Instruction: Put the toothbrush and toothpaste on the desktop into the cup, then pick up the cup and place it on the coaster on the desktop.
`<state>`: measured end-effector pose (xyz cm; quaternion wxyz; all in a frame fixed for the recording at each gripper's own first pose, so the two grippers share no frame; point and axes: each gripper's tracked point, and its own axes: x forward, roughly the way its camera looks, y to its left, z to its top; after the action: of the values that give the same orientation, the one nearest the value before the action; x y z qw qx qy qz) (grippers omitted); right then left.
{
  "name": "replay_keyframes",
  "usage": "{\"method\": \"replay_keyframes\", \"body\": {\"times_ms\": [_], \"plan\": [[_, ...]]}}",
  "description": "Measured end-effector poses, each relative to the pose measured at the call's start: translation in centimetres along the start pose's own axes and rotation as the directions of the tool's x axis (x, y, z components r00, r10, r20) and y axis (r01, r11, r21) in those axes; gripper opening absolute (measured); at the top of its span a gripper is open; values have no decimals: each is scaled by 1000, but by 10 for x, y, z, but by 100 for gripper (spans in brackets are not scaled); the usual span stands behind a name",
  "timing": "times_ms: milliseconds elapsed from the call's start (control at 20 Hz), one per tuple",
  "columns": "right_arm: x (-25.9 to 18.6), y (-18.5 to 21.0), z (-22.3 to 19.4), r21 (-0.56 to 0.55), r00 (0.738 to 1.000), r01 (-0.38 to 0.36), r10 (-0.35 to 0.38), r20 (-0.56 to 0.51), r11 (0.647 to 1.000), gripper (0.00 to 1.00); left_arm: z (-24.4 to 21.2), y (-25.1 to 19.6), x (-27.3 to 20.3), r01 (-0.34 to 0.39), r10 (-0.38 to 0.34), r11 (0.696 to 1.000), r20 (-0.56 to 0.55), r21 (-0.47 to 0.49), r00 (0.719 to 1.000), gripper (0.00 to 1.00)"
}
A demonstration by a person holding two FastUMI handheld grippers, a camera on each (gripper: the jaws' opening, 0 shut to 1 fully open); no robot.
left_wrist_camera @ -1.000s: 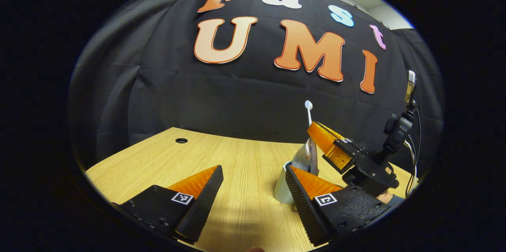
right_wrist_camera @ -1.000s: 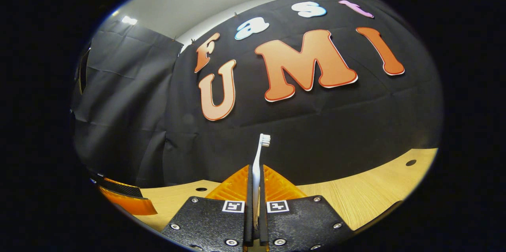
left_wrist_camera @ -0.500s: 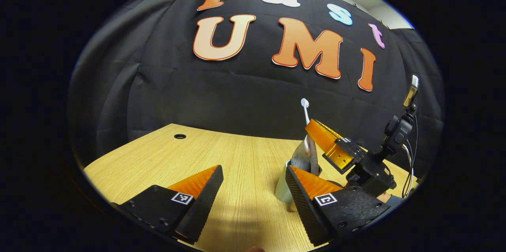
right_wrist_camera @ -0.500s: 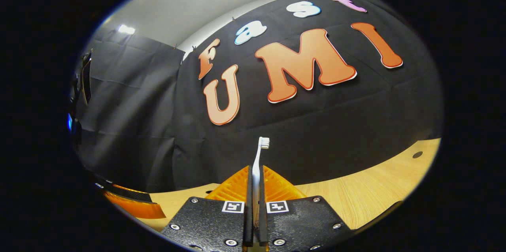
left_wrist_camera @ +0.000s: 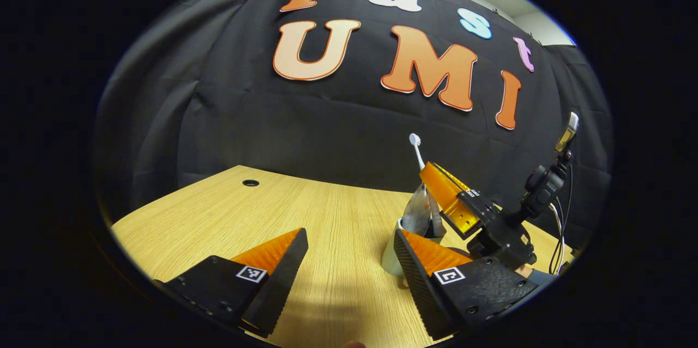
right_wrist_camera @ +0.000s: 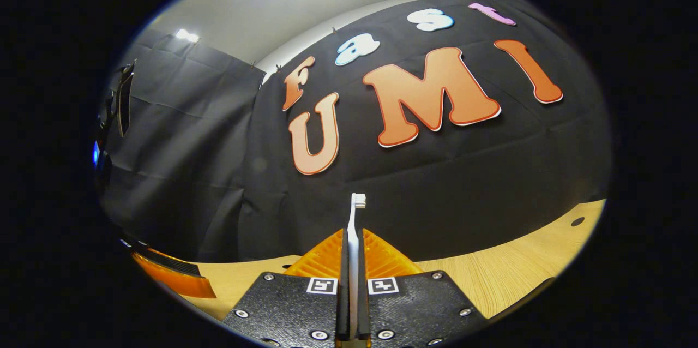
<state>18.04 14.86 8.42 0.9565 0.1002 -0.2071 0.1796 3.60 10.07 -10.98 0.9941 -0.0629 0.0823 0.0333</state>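
Note:
A white toothbrush (right_wrist_camera: 354, 228) stands nearly upright between the fingers of my right gripper (right_wrist_camera: 352, 261), which is shut on its handle, bristle head up. In the left gripper view that right gripper (left_wrist_camera: 433, 187) holds the toothbrush (left_wrist_camera: 416, 150) over a white cup (left_wrist_camera: 390, 255) on the wooden desk (left_wrist_camera: 283, 211). The toothpaste tube (left_wrist_camera: 419, 216) stands in the cup, leaning a little. The brush's lower end is hidden behind the tube. My left gripper (left_wrist_camera: 349, 261) is open low over the desk, its right finger in front of the cup.
A round cable hole (left_wrist_camera: 251, 183) lies at the desk's far left, and another hole (right_wrist_camera: 577, 221) shows in the right gripper view. A camera mount with cables (left_wrist_camera: 545, 190) rises behind the right gripper.
The right gripper with the toothbrush has shifted slightly left and down toward the cup, tilting the brush a little. The left gripper has hardly moved.

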Motion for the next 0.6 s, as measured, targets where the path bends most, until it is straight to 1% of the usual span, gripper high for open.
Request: {"method": "replay_keyframes", "body": {"times_ms": [150,300,350,400,450,600], "plan": [[1,-4,-3,-11,1000,4,-4,4,1000,7,-2,-1,-1,0,0,1000,-8,-5,1000,95],[-4,-5,-8,32,1000,2,-2,-27,999,8,-6,-4,-5,5,-5,1000,-12,-2,1000,95],[-6,-3,-10,45,999,-11,13,-41,999,11,-7,-8,-4,10,-10,1000,-19,-1,1000,95],[-10,-1,-9,46,999,-24,26,-47,999,21,-7,-10,-4,12,-12,1000,-25,-1,1000,95],[-13,-1,-8,38,998,-32,34,-49,999,16,-9,-11,-4,15,-15,1000,-25,-2,1000,95],[-20,-2,-9,46,997,-45,48,-64,998,19,-13,-19,-1,32,-33,999,-34,-24,999,95]]}}
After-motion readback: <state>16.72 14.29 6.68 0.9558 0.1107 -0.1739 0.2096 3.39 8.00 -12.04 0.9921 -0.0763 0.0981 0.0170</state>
